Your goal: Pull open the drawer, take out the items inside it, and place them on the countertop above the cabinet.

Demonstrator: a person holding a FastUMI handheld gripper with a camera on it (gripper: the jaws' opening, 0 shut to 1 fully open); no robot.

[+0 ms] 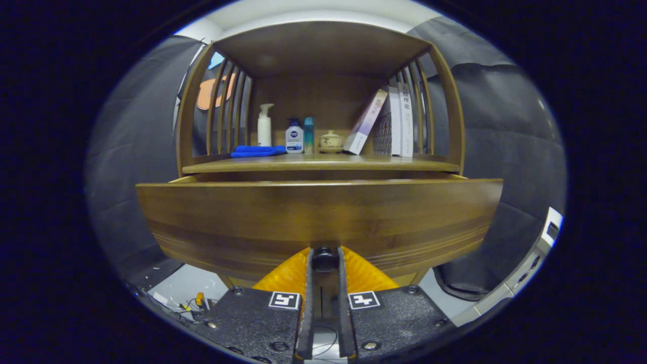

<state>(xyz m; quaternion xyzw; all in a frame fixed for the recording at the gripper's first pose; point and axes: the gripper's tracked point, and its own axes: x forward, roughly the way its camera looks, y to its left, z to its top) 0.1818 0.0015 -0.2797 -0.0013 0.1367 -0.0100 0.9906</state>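
Observation:
The wooden drawer front (pixel 318 217) fills the space just ahead of my fingers, pulled out from the cabinet. Its small dark round knob (pixel 324 259) sits between my fingertips, and my gripper (pixel 324 260) is shut on it, one finger pressing each side. The drawer's inside is hidden behind its front panel from this low angle. Above the drawer runs the countertop (pixel 323 163), under a shelf roof with slatted sides.
On the countertop stand a white pump bottle (pixel 264 125), a blue-capped bottle (pixel 294 136), a teal tube (pixel 309 134), a small lidded ceramic pot (pixel 330 142), a folded blue cloth (pixel 258 150) and several leaning books (pixel 389 124). White equipment (pixel 536 258) stands right of the cabinet.

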